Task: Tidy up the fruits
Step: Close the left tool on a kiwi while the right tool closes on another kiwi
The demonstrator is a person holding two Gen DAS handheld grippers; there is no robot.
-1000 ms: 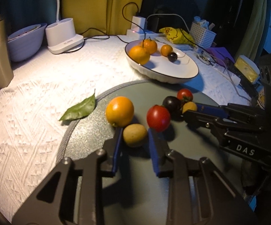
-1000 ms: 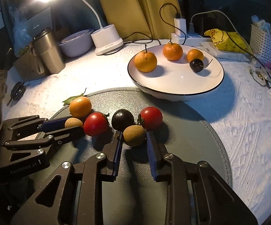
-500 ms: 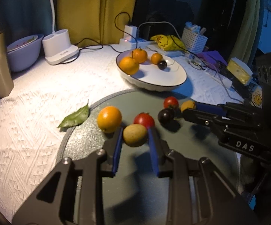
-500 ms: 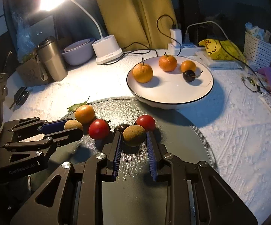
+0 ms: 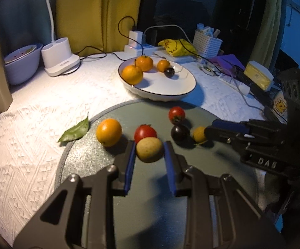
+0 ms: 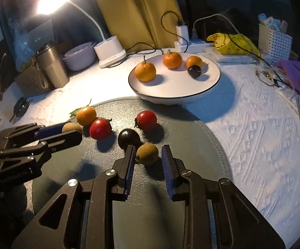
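Currently both grippers carry fruit. My left gripper (image 5: 148,151) is clamped on a tan longan (image 5: 149,151), lifted off the grey mat (image 5: 191,186), short of the white plate (image 5: 183,91). My right gripper (image 6: 146,154) grips a second brown longan (image 6: 147,153) likewise. Judged step: transport toward the plate, which already holds three oranges and a dark cherry. Next move calls for clearing the near rim, then lowering before release, since round fruit may roll.
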